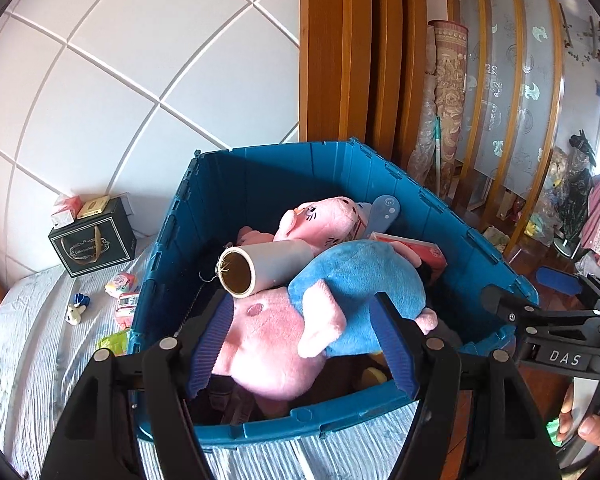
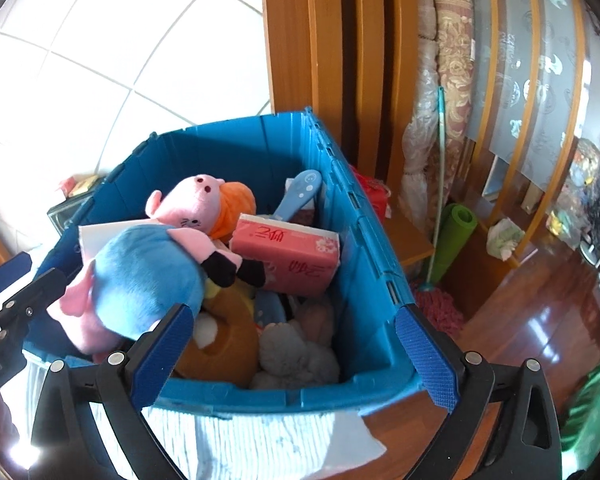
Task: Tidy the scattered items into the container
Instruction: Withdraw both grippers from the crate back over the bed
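Observation:
A blue plastic crate (image 1: pixel 260 172) stands on the bed, full of toys; it also shows in the right wrist view (image 2: pixel 364 248). On top lies a pink pig plush in a blue dress (image 1: pixel 340 288), also in the right wrist view (image 2: pixel 148 272). My left gripper (image 1: pixel 300 344) is open around it, pads either side, not squeezing. A white roll with a cardboard core (image 1: pixel 260 266) and a second pink plush (image 1: pixel 320 220) lie behind. My right gripper (image 2: pixel 296 352) is open and empty above the crate's near right corner. A pink tissue pack (image 2: pixel 288 252) lies inside.
Small packets and a figurine (image 1: pixel 120 300) lie on the striped bedsheet (image 1: pixel 40 340) left of the crate. A black gift box (image 1: pixel 92 242) stands at the back left. Wooden doors (image 2: pixel 340 60), rolled mats (image 2: pixel 452 80) and a mop (image 2: pixel 436 292) stand on the right.

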`<state>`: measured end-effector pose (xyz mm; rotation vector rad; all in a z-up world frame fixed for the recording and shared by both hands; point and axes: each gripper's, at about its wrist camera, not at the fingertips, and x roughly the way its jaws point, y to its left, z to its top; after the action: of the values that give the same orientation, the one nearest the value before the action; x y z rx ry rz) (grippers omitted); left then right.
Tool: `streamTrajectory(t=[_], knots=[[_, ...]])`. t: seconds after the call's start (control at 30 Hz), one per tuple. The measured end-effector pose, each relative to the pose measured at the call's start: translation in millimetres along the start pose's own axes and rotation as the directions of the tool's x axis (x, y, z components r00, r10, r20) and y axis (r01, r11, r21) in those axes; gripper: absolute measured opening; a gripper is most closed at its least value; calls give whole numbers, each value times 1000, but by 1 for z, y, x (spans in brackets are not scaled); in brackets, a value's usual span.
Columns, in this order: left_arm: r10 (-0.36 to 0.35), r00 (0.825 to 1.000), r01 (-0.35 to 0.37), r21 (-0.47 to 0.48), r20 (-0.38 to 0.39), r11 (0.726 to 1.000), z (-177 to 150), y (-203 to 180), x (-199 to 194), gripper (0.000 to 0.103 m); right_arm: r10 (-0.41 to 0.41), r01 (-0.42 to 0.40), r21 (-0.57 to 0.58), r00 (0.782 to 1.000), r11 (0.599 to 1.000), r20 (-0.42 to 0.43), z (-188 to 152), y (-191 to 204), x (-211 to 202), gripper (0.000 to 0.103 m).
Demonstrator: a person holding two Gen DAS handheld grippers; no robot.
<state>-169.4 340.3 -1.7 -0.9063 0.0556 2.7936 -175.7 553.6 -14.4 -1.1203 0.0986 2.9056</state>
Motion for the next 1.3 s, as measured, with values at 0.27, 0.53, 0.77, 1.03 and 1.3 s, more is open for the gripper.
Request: streamTrajectory(t=[0.27, 0.53, 0.77, 1.03, 1.3], knots=[[50, 998, -49, -28, 27, 998, -15, 12, -25, 70, 84, -85, 22, 996, 996, 43, -19, 13, -22, 103], [126, 992, -123, -88, 26, 989, -34, 58, -47, 70, 189, -188, -19, 979, 982, 80, -25, 57, -37, 103], [157, 987, -151, -137, 30, 979, -51, 127, -66, 70, 250, -244, -77, 965, 967, 81, -27, 130, -42, 103], [180, 983, -172, -176, 28, 969, -86, 262, -86, 70, 247, -238, -99, 965, 966, 91, -34, 244, -44, 103], [248, 964, -263, -217, -95, 940, -124, 396, -73, 70, 309, -301, -104, 949, 948, 68, -47, 379, -32, 103]])
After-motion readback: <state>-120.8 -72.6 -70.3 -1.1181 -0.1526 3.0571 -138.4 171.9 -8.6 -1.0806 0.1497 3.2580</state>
